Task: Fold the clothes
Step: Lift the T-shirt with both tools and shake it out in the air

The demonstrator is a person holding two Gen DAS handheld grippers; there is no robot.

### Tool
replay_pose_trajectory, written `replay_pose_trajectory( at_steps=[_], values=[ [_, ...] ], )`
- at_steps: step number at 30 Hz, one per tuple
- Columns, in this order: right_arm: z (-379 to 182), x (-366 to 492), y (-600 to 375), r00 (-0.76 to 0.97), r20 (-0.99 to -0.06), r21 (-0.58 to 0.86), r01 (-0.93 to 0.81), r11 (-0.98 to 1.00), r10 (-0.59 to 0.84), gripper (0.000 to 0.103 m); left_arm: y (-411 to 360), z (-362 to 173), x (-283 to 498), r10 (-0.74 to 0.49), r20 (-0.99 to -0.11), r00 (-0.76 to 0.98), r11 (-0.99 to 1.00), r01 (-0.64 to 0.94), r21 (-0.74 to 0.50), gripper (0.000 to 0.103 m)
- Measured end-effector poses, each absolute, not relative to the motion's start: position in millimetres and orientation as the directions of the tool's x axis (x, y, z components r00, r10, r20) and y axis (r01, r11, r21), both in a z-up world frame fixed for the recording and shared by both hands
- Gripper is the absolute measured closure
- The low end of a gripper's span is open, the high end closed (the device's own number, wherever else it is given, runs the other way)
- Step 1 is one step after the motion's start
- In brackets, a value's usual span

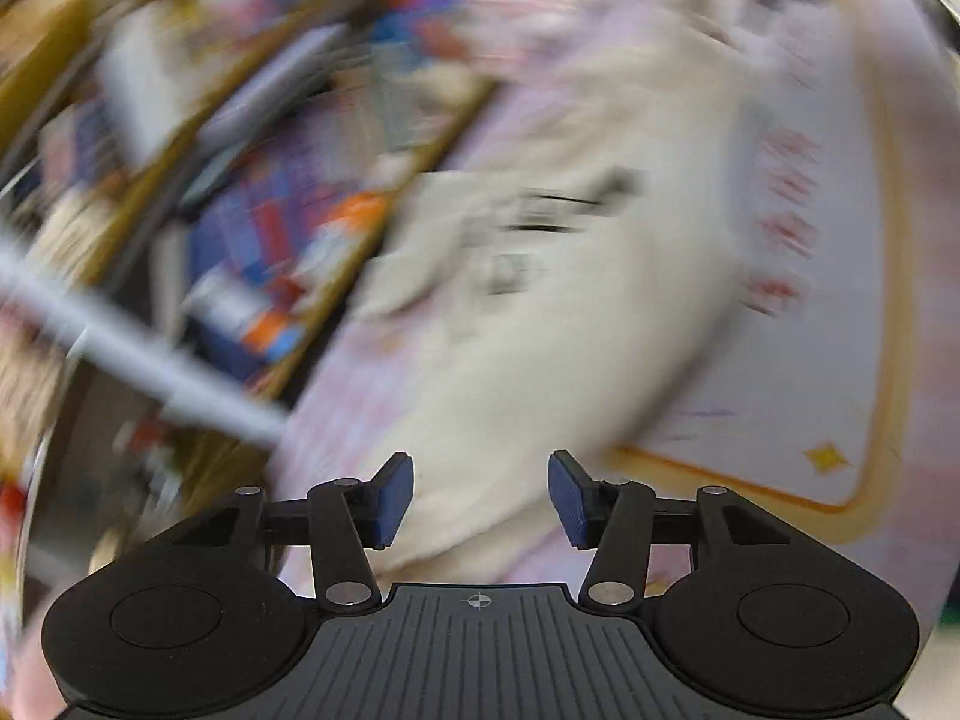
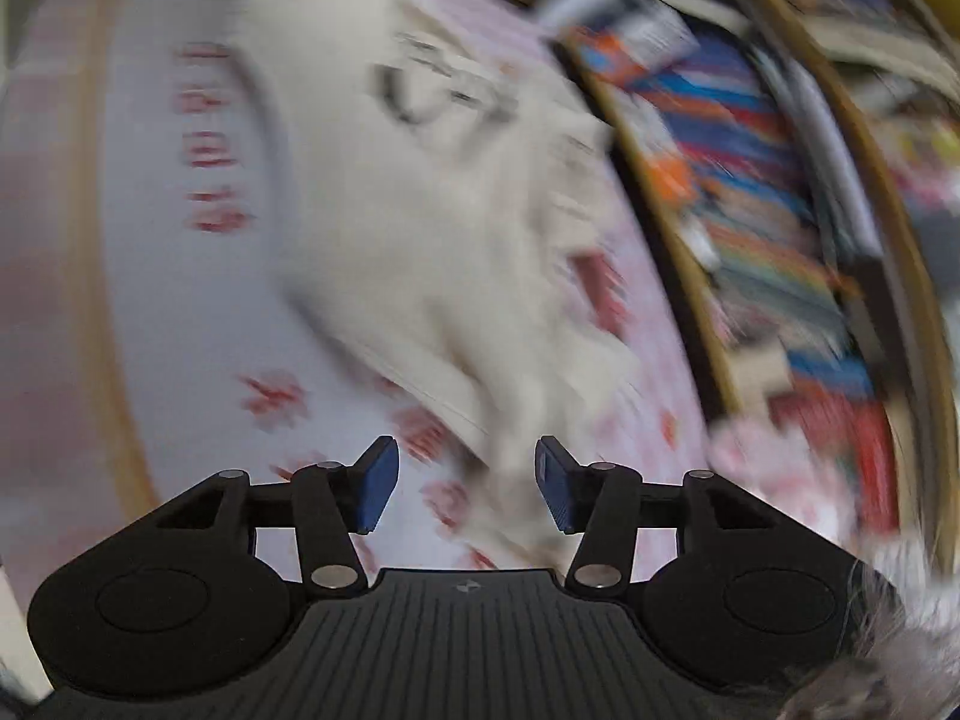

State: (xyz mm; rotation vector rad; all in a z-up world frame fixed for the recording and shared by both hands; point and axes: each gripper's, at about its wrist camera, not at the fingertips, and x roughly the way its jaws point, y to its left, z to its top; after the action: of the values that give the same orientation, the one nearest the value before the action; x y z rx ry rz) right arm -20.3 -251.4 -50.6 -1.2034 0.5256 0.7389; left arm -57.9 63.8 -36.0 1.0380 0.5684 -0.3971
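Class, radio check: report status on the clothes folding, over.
Left hand-held gripper open, nothing between pads. Right hand-held gripper open, empty. Cream printed cloth garment lying loose on pink patterned mat. Picture blurred; nothing seen in the way.

Each hand-held gripper point(image 1: 480, 498) is black, ribbed, silver-riveted, with blue pads point(image 2: 379, 487).

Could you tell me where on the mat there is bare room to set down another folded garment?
The clearest patch is the pale middle of the mat, between the cream garment and the mat's yellow border line. In the right wrist view this patch runs from the garment to the red print. The bookshelf side is crowded: the garment lies close to the shelf there.
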Motion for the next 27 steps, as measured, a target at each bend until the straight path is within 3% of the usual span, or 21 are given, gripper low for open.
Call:
replay_pose_trajectory(
  at_steps=[6, 8, 10, 12, 20, 27],
  values=[
    [-74.0, -20.5, -225.5, 0.633, -0.717, -0.659, -0.752, 0.015, 0.292, 0.060, 49.4, -35.6, -29.2, -0.033, -0.636, 0.771, 0.431, 0.585, 0.687, 0.051],
    [-66.5, -5.5, -220.8, 0.632, -0.714, -0.652, -0.757, 0.041, 0.301, 0.065, 48.9, -30.3, -19.1, -0.026, -0.642, 0.766, 0.474, 0.575, 0.667, 0.051],
    [-52.6, 13.9, -218.5, 0.646, -0.698, -0.641, -0.756, 0.134, 0.309, 0.096, 53.0, -22.5, -8.9, -0.011, -0.634, 0.773, 0.544, 0.537, 0.645, 0.051],
    [-29.4, 38.5, -220.1, 0.670, -0.669, -0.591, -0.742, 0.316, 0.322, 0.096, 58.3, -10.6, 0.7, 0.010, -0.615, 0.788, 0.618, 0.479, 0.624, 0.052],
    [-24.5, 73.3, -212.4, 0.658, -0.681, -0.524, -0.745, 0.414, 0.321, 0.096, 29.0, -12.9, -40.9, -0.105, -0.637, 0.764, 0.497, 0.595, 0.632, 0.052],
    [-25.8, 101.9, -202.1, 0.665, -0.689, -0.492, -0.721, 0.488, 0.289, 0.096, 19.5, -35.3, -33.3, -0.041, -0.628, 0.777, 0.447, 0.577, 0.684, 0.050]
  ],
)
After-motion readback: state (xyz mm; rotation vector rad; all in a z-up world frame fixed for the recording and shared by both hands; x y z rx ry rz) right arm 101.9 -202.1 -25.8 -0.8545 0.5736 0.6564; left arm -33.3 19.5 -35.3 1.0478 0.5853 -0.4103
